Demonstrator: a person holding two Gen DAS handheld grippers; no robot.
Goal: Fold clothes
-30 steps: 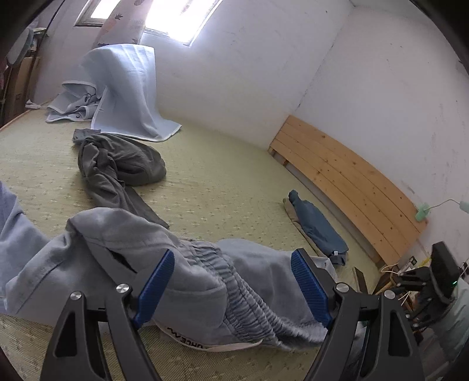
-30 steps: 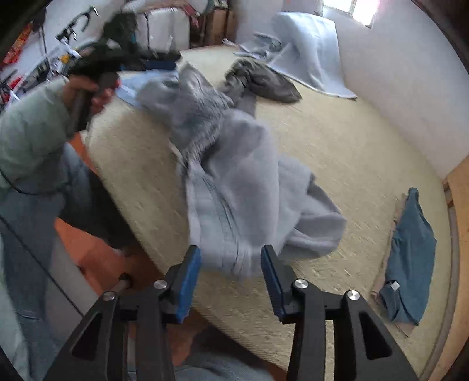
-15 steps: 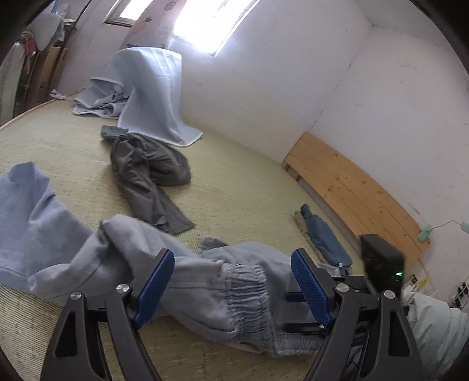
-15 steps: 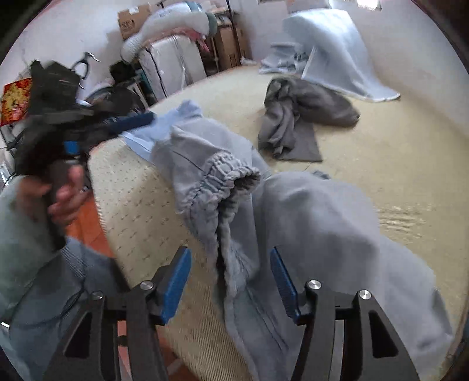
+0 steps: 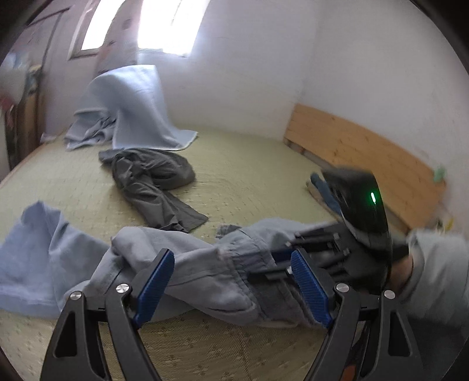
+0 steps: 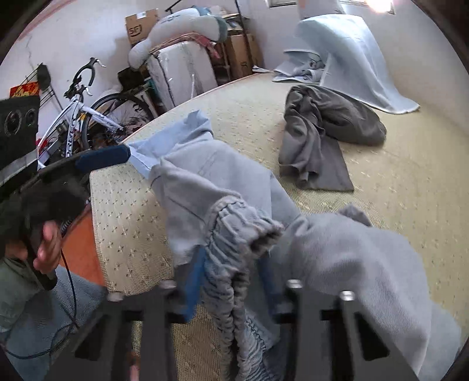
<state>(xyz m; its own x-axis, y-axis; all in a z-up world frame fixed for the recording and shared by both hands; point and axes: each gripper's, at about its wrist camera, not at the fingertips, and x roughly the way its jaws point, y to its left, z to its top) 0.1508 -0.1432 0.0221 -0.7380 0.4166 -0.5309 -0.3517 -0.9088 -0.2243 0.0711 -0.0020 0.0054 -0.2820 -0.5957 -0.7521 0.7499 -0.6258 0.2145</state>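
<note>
A home bedroom, doubling as storage; a mat-covered bed [image 5: 249, 175] with wooden headboard [image 5: 366, 158] lies ahead. A bicycle [image 6: 85, 117] and cardboard boxes [image 6: 140, 23] stand far left.

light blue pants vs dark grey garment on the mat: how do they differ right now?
Colour: the light blue pants are pale denim-blue; the grey garment is dark charcoal. Place: the pants lie at the mat's near edge, the grey garment further back. Handling: the right gripper has been closing around the pants' elastic waistband; the grey garment lies untouched. Both are crumpled, unfolded.

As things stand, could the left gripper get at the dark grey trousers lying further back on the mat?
Probably yes: its fingers stand open and empty, and only the light blue trousers lie low across the way to the dark grey trousers.
</note>
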